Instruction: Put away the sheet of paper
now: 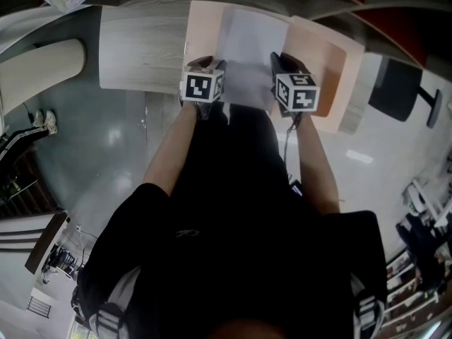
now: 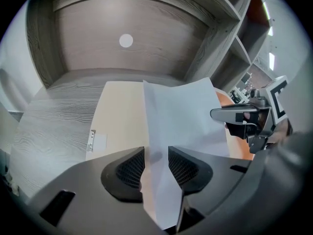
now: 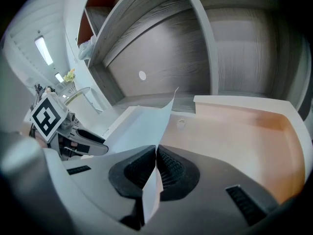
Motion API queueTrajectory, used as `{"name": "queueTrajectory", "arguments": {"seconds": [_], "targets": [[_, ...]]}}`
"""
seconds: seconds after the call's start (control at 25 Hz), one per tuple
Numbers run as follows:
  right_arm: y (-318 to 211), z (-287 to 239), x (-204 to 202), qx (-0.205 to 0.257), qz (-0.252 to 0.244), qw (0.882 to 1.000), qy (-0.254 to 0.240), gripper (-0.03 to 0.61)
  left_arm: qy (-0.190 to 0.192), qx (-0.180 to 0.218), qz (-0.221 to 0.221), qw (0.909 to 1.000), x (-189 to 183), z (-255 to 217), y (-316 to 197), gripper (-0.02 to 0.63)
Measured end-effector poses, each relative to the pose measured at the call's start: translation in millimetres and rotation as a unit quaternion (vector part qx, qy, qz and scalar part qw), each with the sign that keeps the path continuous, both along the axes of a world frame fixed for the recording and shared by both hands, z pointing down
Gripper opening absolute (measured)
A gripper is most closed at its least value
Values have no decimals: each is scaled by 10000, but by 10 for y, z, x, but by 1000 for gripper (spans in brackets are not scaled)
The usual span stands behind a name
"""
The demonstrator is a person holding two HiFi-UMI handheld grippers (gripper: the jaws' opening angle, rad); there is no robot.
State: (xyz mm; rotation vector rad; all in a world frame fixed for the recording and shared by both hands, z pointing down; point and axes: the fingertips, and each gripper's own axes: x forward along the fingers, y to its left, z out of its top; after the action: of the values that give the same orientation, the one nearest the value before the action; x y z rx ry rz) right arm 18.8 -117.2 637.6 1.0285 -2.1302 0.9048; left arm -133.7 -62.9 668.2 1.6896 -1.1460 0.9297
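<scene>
A white sheet of paper lies over an open peach folder on a grey wooden shelf. My left gripper is at the sheet's near left corner. In the left gripper view its jaws stand open, the paper passing loosely through the gap without being pressed. My right gripper is at the near right corner. In the right gripper view it is shut on the paper's edge, which curls upward. Each gripper shows in the other's view: the right and the left.
The shelf has a back wall with a white round plug and upright dividers on the right. The folder's left leaf carries a small label. A black chair stands on the floor to the right.
</scene>
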Motion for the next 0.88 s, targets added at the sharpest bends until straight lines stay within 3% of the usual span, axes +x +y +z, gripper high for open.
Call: {"name": "queueTrajectory", "arguments": {"seconds": [0.2,0.4,0.76,0.8,0.88], "targets": [[-9,37,-7,-187,156,9996,-148,18,-71,-34,97,9999,24,26,33,166],[-31,93,-2,-288,150,9994,-148,18,-125,273,32,9995,0,-67,-106,86],[-66,152,28,-358,128,9993,-22,23,-53,76,-143,9999,31,5,-17,52],[-71,161,36,-354,138,9993,7,35,-36,63,-165,9998,33,14,-14,52],[-76,181,40,-403,174,9990,25,129,33,-25,-243,9997,36,43,14,52]]}}
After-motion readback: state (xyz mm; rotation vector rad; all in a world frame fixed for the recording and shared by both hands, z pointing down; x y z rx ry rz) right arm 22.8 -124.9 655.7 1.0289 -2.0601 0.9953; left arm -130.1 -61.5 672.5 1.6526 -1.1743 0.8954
